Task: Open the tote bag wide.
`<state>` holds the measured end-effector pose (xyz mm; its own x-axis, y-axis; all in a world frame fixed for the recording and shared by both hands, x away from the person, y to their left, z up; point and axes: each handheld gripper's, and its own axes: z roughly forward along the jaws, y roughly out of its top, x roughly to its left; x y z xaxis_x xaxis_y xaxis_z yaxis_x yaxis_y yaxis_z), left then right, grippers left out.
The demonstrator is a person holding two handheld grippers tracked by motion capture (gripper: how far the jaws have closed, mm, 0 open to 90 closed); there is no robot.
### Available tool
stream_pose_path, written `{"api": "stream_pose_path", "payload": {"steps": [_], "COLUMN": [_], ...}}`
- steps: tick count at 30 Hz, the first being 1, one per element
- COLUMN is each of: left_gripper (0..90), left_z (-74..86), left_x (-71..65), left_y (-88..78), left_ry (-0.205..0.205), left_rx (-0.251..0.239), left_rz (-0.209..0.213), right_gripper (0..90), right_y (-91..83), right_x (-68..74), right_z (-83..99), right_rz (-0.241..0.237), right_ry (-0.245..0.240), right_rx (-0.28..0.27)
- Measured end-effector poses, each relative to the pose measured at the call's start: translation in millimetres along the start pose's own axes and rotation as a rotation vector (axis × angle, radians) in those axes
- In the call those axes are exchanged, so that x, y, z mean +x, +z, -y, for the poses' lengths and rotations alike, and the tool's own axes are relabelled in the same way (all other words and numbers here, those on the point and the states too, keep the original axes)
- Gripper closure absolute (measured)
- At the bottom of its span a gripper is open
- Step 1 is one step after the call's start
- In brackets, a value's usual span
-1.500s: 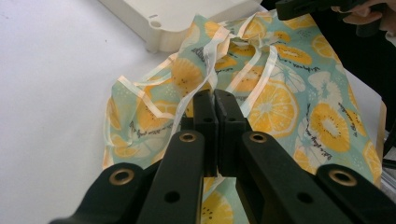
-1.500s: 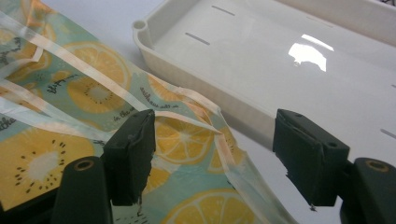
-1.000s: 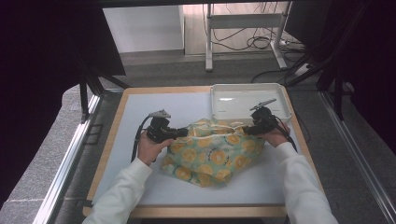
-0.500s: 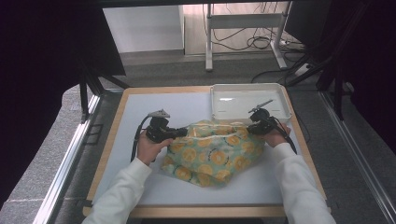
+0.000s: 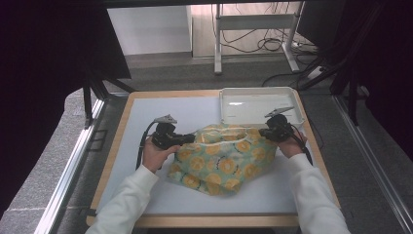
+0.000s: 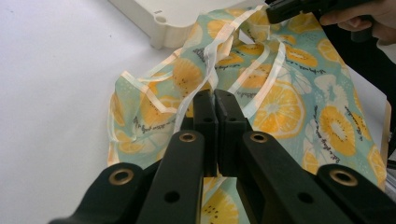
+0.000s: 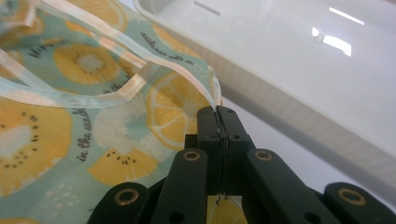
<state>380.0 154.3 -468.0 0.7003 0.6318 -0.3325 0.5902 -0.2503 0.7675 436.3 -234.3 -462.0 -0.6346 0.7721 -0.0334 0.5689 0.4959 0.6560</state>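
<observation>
A light green cloth bag (image 5: 221,158) printed with orange citrus slices lies rumpled on the white table top (image 5: 146,117). My left gripper (image 5: 187,140) is at its left edge, shut on the bag's cloth beside a pale strap (image 6: 212,60). My right gripper (image 5: 261,132) is at the bag's upper right corner; its jaws have just been closing and now pinch the trimmed edge (image 7: 212,98) of the bag. In the left gripper view the bag (image 6: 289,102) spreads out ahead, with the other gripper (image 6: 299,7) at the top right.
A white plastic tray (image 5: 258,105) stands at the back right of the table, just behind the bag; its rim (image 7: 289,107) runs close past my right gripper. The table's wooden border (image 5: 117,146) frames the work area. Cables and desk legs lie on the floor beyond.
The right gripper's hand shifted slightly at the bag's right corner and the bag now lies stretched a little wider between the two grippers. The left hand stayed put.
</observation>
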Motion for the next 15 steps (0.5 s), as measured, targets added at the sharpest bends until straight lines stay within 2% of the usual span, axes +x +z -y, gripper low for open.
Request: {"api": "stream_pose_path", "payload": {"steps": [2,5,6,7,8,9,10,15], "left_gripper": [89.1,89.1,89.1,89.1,89.1,89.1,89.1,89.1], "left_z": [0.4,1.1,1.3,1.5,1.7,1.7,2.0,2.9], "left_x": [0.2,0.6,0.8,1.0,0.9,0.9,0.3,0.0], "left_y": [0.0,0.1,0.1,0.0,-0.5,-0.5,-1.2,-2.9], "left_ry": [0.0,-0.001,-0.001,-0.003,-0.004,-0.004,-0.002,-0.002], "left_rx": [0.0,0.002,0.002,0.002,0.001,0.001,-0.003,-0.005], "left_rz": [-0.001,-0.001,0.0,0.003,0.004,0.004,0.004,0.002], "right_gripper": [88.5,88.6,88.6,88.6,88.7,88.7,88.6,88.6], "right_y": [-4.9,-9.5,-14.7,-14.7,-20.8,-20.8,-27.4,-37.1], "right_x": [0.6,2.2,4.1,4.1,6.5,6.5,10.2,17.3], "right_z": [1.5,2.7,3.6,3.6,4.3,4.3,5.1,8.1], "right_rz": [-0.007,-0.011,-0.016,-0.016,-0.017,-0.017,-0.027,-0.045], "right_ry": [-0.004,-0.009,-0.009,-0.009,-0.012,-0.012,-0.016,-0.022], "right_rx": [-0.036,-0.059,-0.084,-0.084,-0.11,-0.11,-0.139,-0.183]}}
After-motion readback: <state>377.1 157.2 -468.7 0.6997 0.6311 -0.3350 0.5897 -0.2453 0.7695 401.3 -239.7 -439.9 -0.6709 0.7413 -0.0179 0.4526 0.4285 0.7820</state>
